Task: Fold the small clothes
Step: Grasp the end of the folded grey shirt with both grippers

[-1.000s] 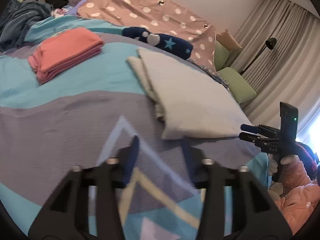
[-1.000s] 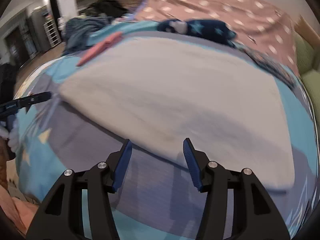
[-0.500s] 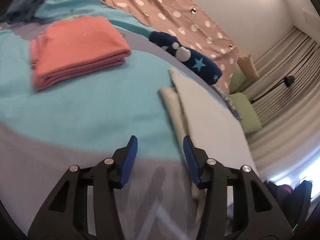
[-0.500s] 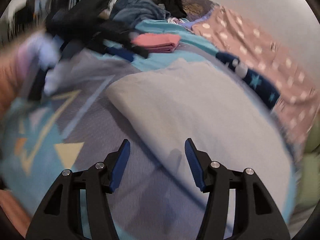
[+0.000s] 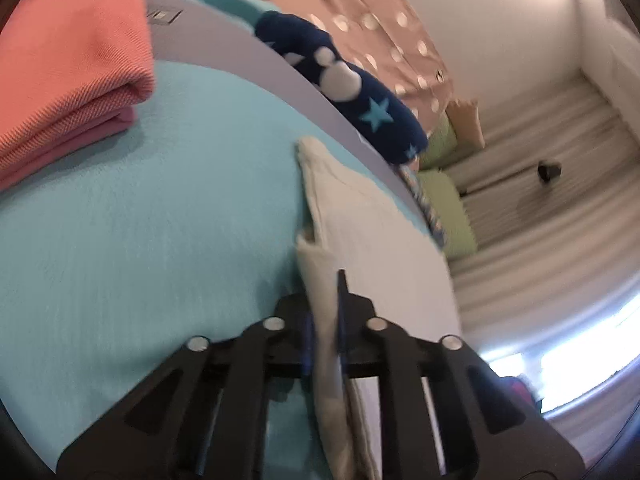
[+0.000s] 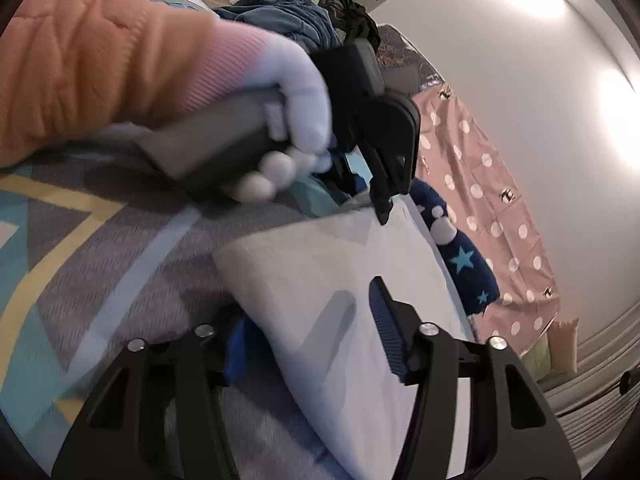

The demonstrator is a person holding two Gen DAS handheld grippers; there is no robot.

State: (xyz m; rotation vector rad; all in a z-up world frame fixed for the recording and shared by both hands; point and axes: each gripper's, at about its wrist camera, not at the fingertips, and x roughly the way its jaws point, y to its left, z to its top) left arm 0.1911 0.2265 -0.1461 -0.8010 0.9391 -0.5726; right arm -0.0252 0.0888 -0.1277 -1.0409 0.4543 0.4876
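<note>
Lying across the patterned teal-and-grey bedspread (image 5: pixel 132 216), the folded cream-white cloth garment (image 5: pixel 372 236) is the thing both tools meet. The left gripper (image 5: pixel 324 316) has its blue-padded fingers drawn nearly together, pinching the garment's near folded edge between them. From the right wrist view, the same left gripper (image 6: pixel 380 200) reaches the garment's far edge, held by a white-gloved hand (image 6: pixel 296 120) coming out of an orange fleece sleeve (image 6: pixel 80 64). The right gripper (image 6: pixel 316 336) stands wide apart, one finger above the garment's top layer and the other under its edge, gripping nothing.

Beyond the garment lies a navy plush fabric with white dots and pale blue stars (image 5: pixel 352 88), touching its far corner or just beside it. Well apart to the garment's left sits a folded coral-pink stack of knit clothes (image 5: pixel 68 60). Behind the navy plush stretches a dusty-pink polka-dot cover (image 6: pixel 496 208).
</note>
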